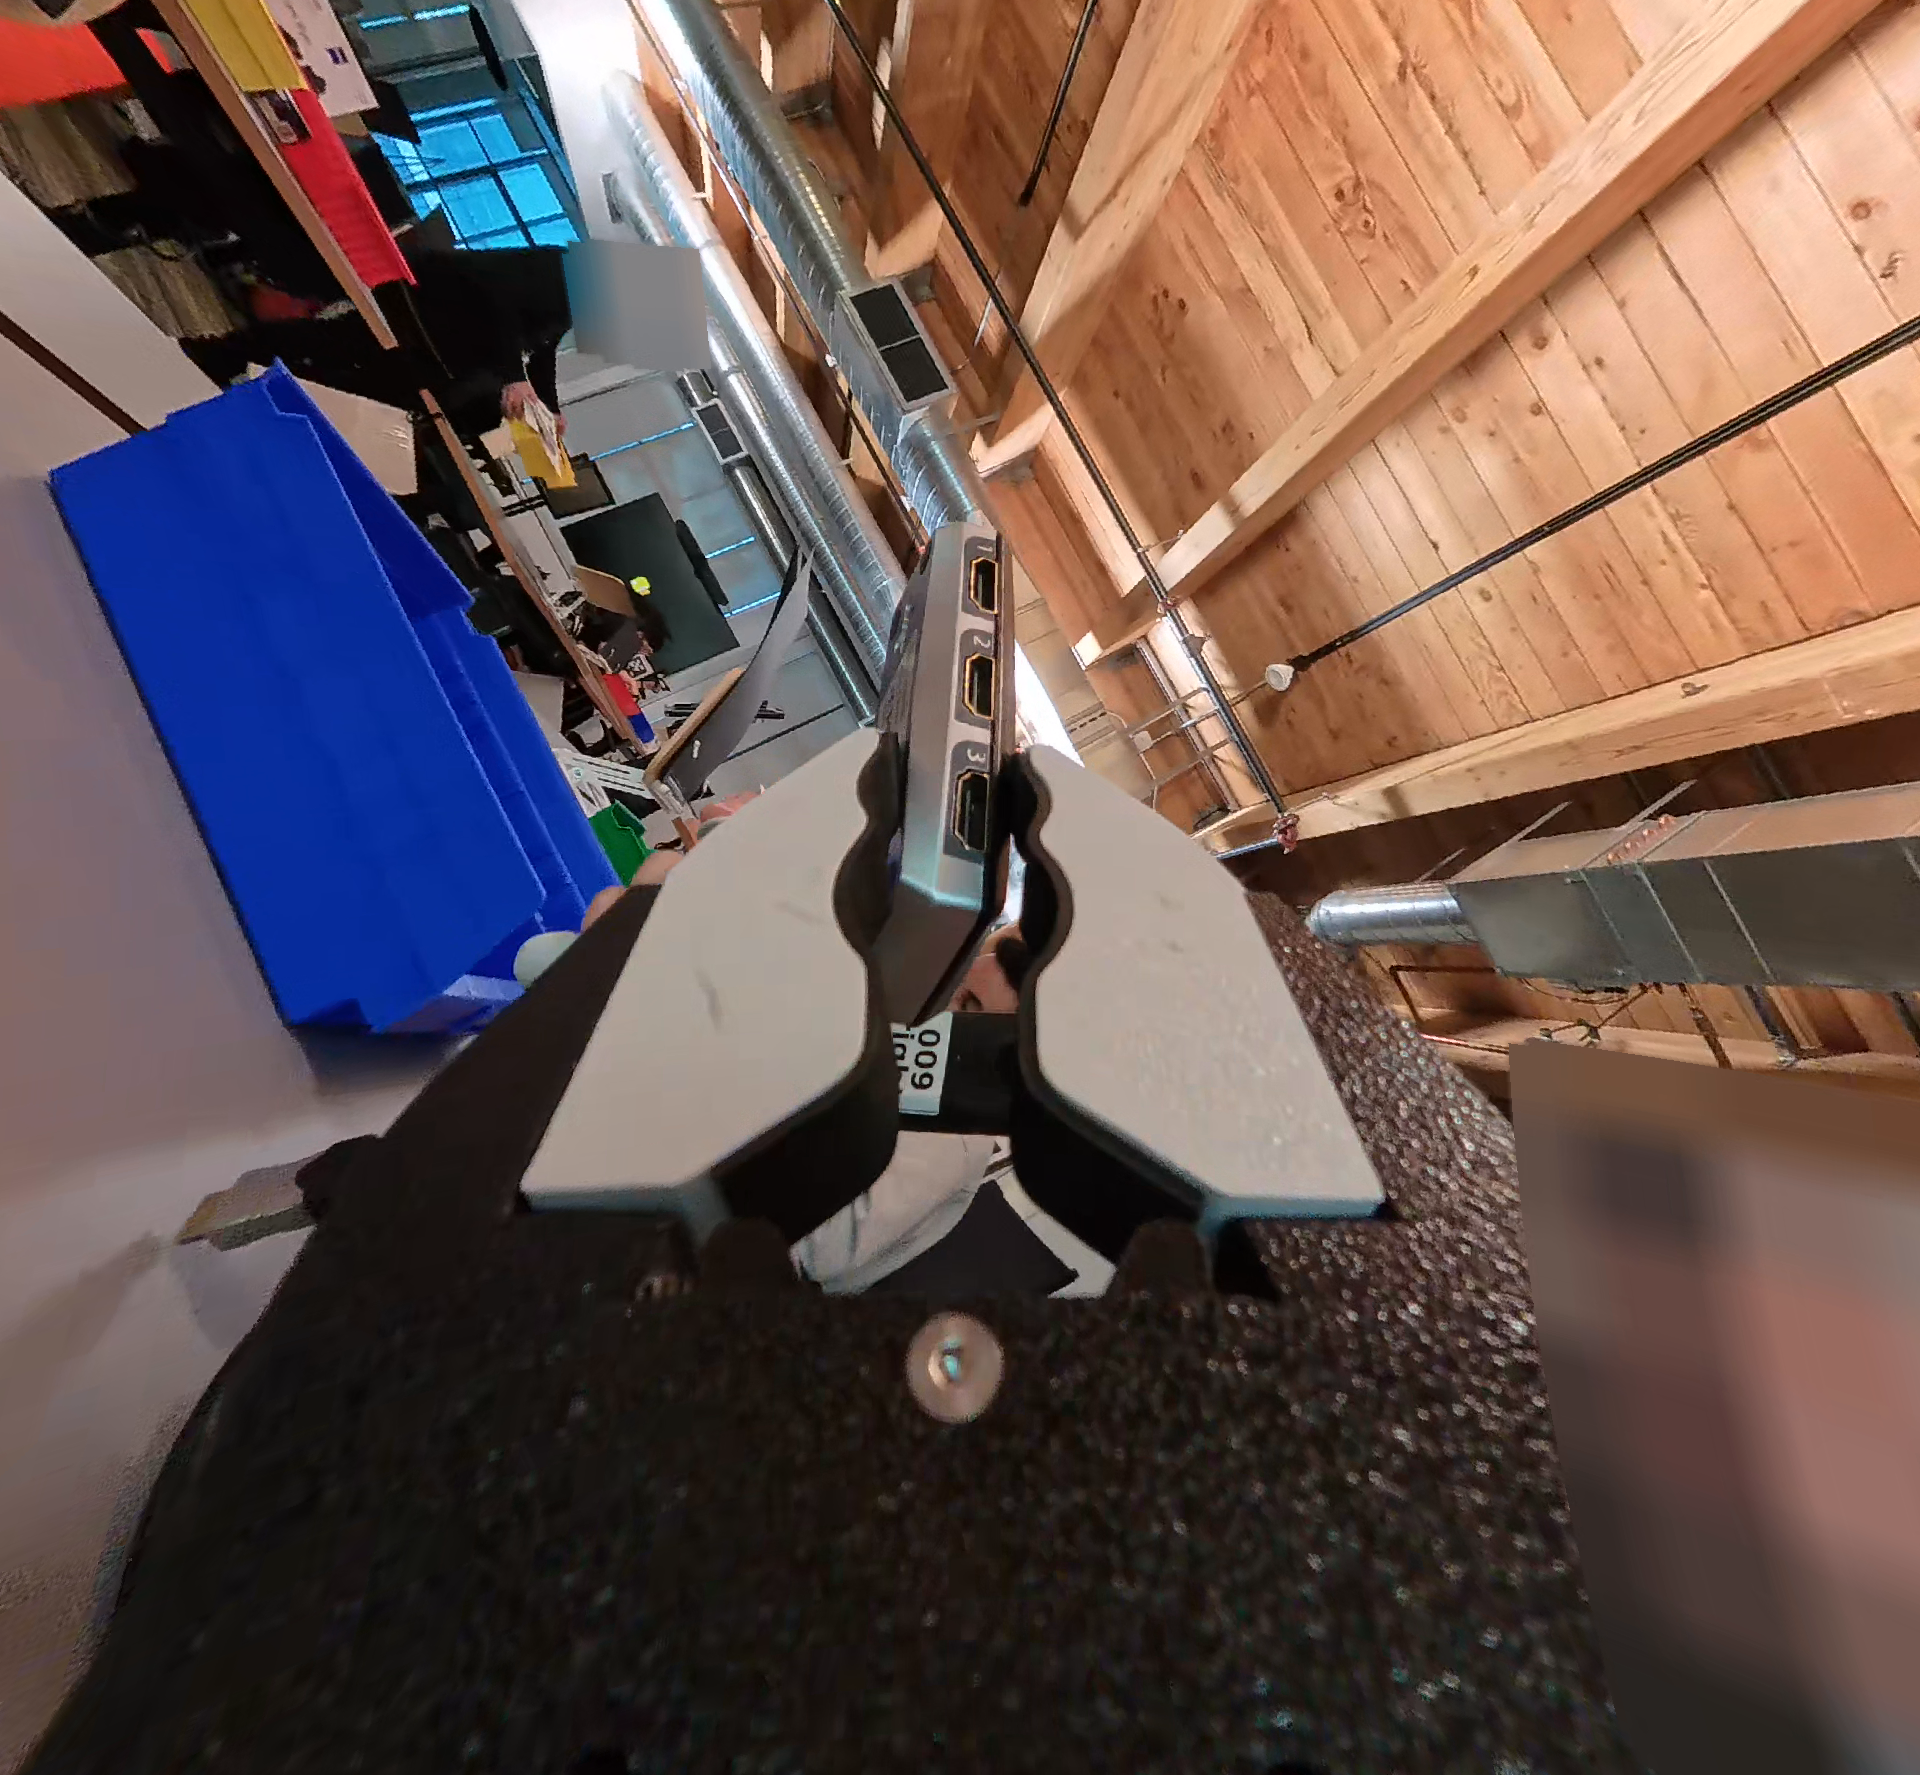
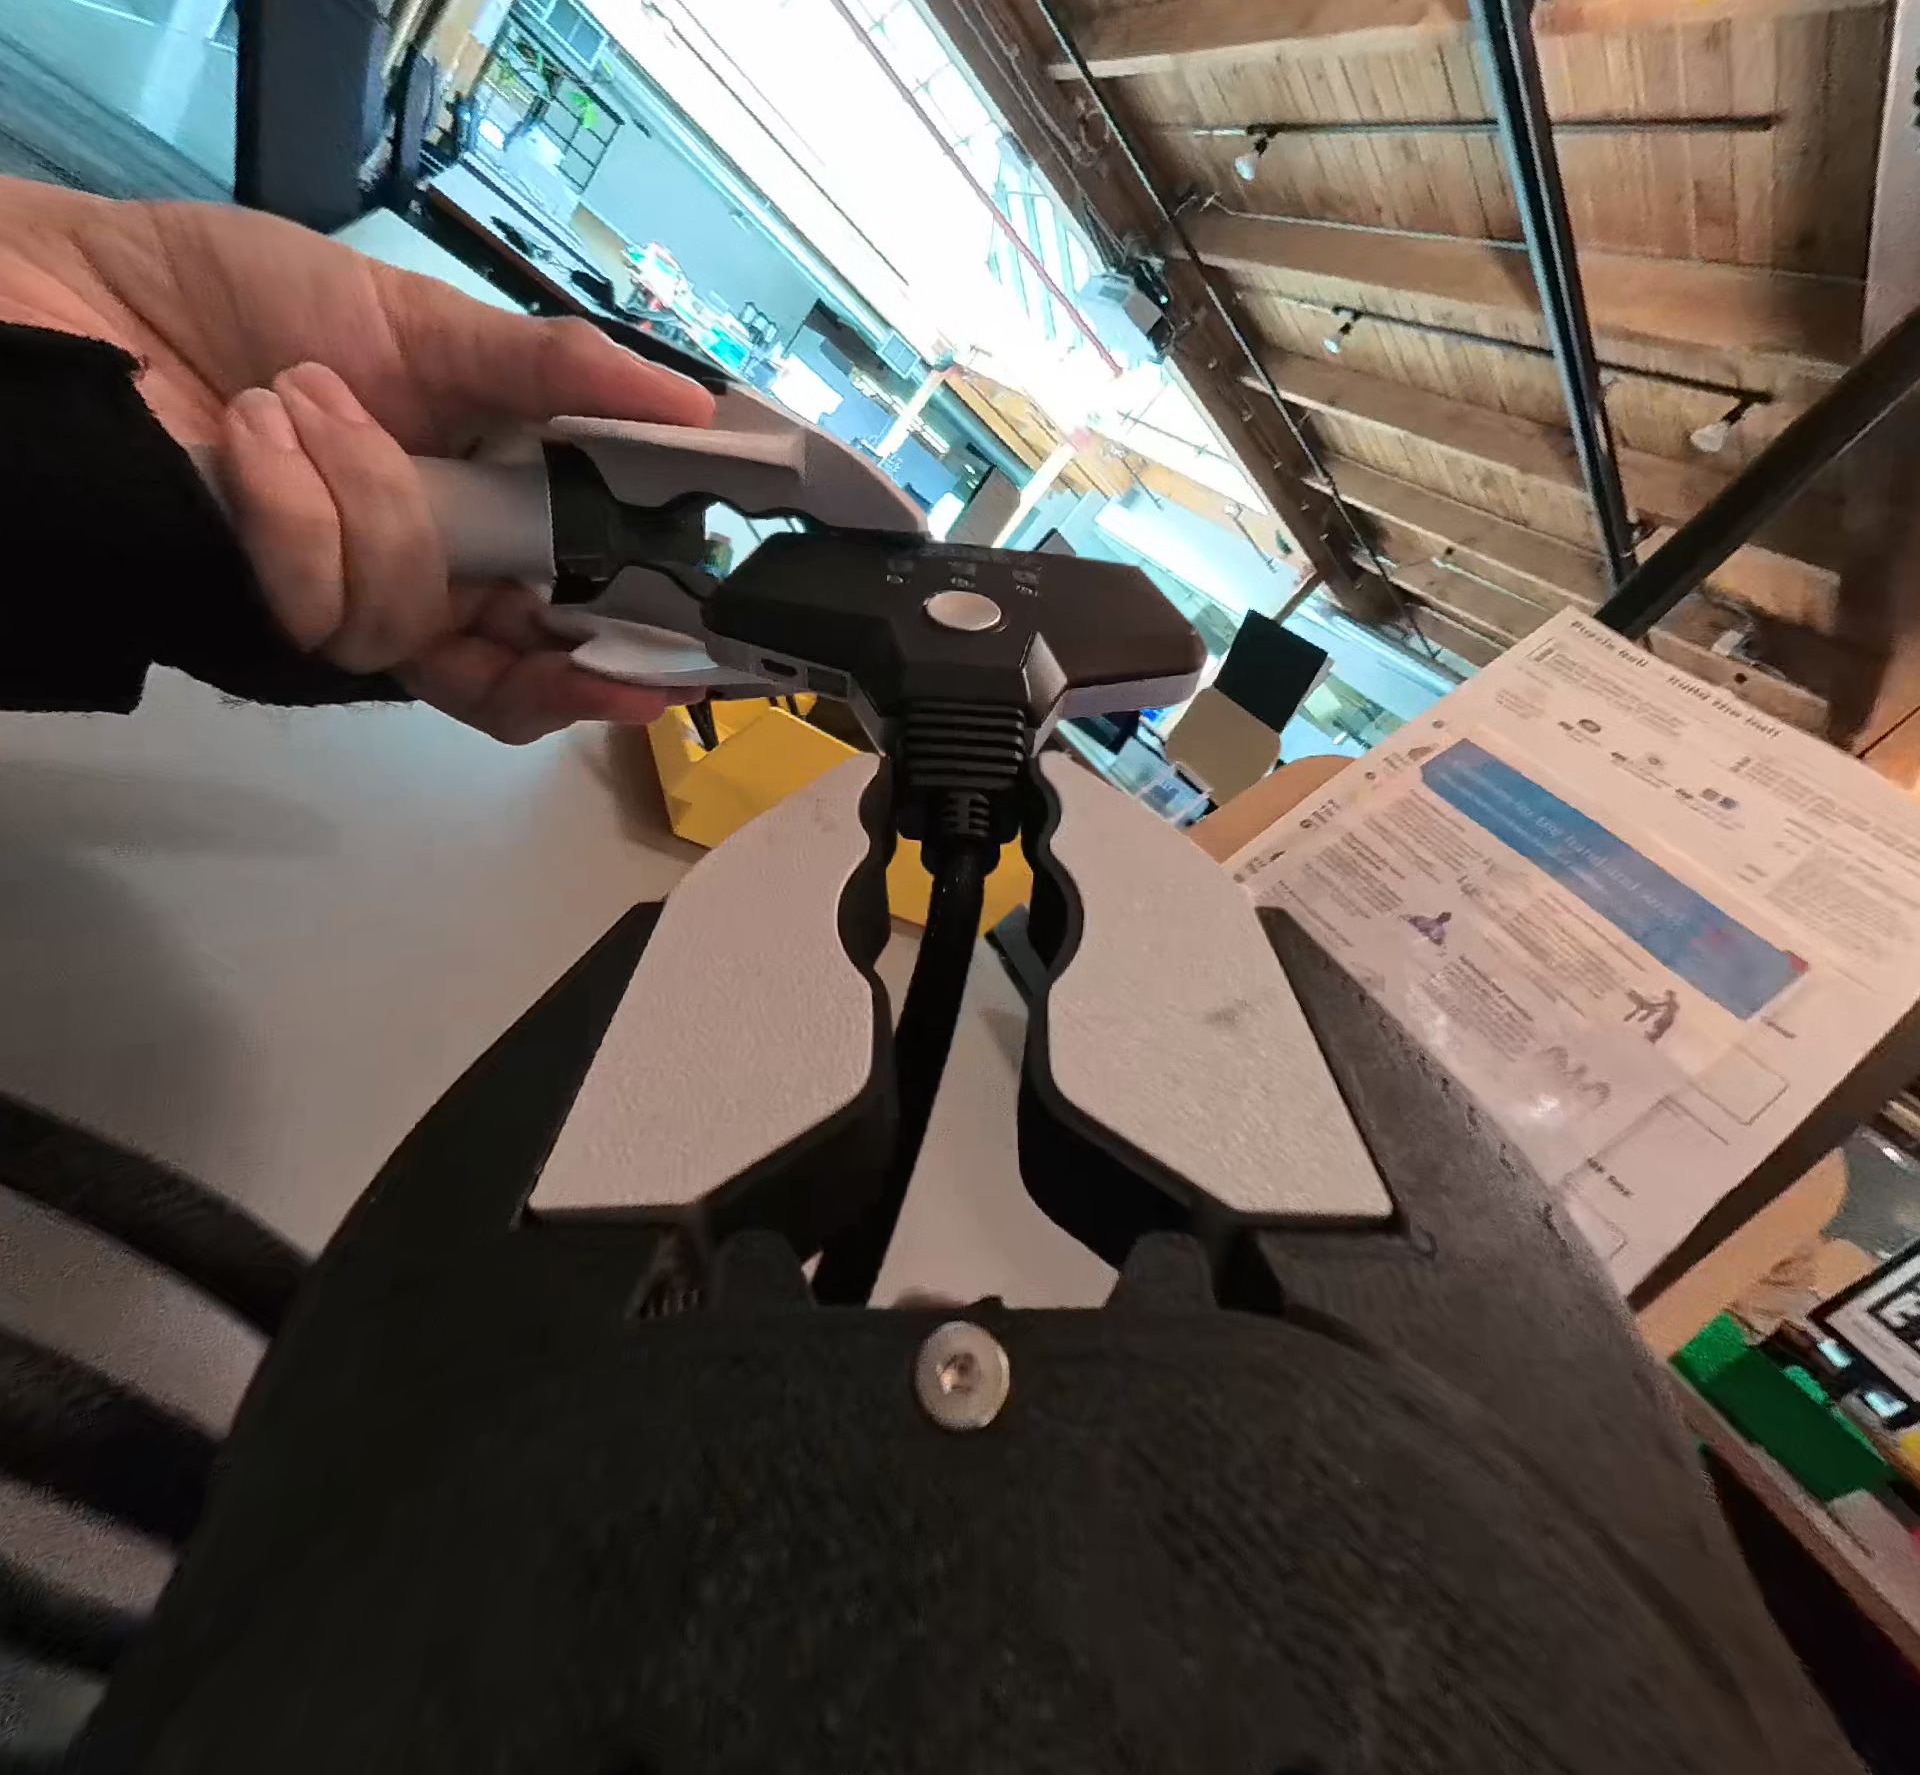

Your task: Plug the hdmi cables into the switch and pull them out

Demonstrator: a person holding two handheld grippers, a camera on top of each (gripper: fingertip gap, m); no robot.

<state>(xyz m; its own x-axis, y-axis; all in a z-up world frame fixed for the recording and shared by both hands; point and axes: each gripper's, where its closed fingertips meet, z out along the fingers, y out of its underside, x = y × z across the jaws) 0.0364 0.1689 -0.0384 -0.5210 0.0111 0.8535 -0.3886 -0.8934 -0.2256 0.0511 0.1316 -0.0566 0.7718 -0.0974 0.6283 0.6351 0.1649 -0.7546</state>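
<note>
With the left gripper [image 1: 951, 832] clamping the switch [image 1: 940, 728] edgewise and the right gripper [image 2: 956, 811] seemingly pinching the cable [image 2: 935, 977] just ahead, any tugging is risking twisting the switch loose.

A white table [image 1: 125, 894] stretches away to the left of your left gripper [image 1: 951, 790], tilted steeply in the left wrist view. A long blue plastic bin [image 1: 312, 707] lies directly on it, well to the left of the fingertips, with a small green bin [image 1: 618, 832] just past its far end, closer to the gripper. From the right wrist view, the same pale tabletop [image 2: 312, 894] runs beneath and left of your right gripper [image 2: 961, 780]. A yellow bin [image 2: 748, 780] sits on it just beyond the fingertips, partly hidden by them.
</note>
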